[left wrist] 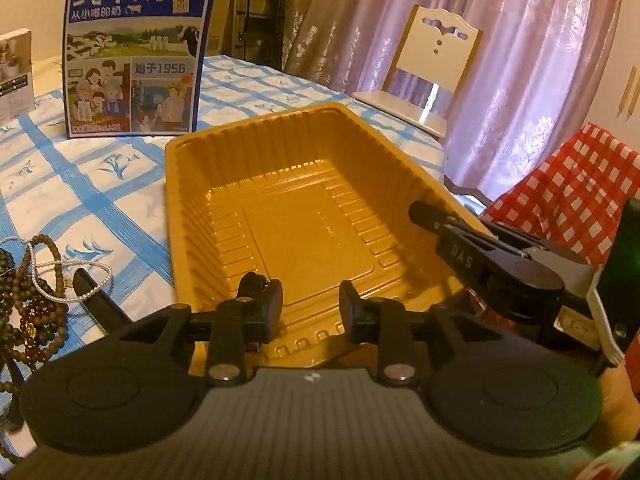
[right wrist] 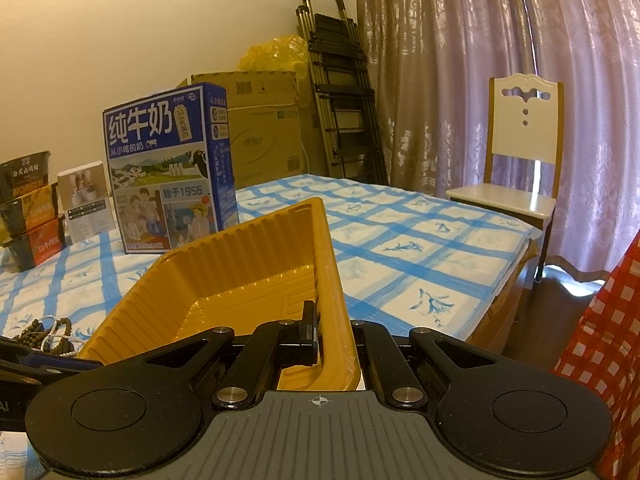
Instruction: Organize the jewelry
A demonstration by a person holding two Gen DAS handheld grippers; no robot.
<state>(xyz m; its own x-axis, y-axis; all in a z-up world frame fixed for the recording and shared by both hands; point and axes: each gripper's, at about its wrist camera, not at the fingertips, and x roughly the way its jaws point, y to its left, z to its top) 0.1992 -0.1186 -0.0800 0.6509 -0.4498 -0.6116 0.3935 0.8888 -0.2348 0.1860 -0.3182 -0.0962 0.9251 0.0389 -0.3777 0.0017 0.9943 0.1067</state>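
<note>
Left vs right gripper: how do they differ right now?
The left gripper has its jaws apart and empty; the right gripper is shut on the yellow tray's side wall. The left gripper hovers over the tray's near edge, touching nothing visible; the right gripper straddles the rim, one finger inside, one outside. Both are black two-finger grippers at the same tray.

Warm, yellowish indoor light fills both views, moderately bright. Daylight glows through the pink curtain (left wrist: 500, 60), strongest in the right wrist view beside the white chair (right wrist: 524, 152), whose seat carries a bright sheen. The orange tray (left wrist: 304, 216) shows soft glare on its floor and a dim shadow under its near wall. Fisheye bending curves the curtain folds and darkens the corners. The bead necklaces (left wrist: 28, 304), left of the tray, look slightly soft; the milk carton (left wrist: 136, 48) print stays readable.
</note>
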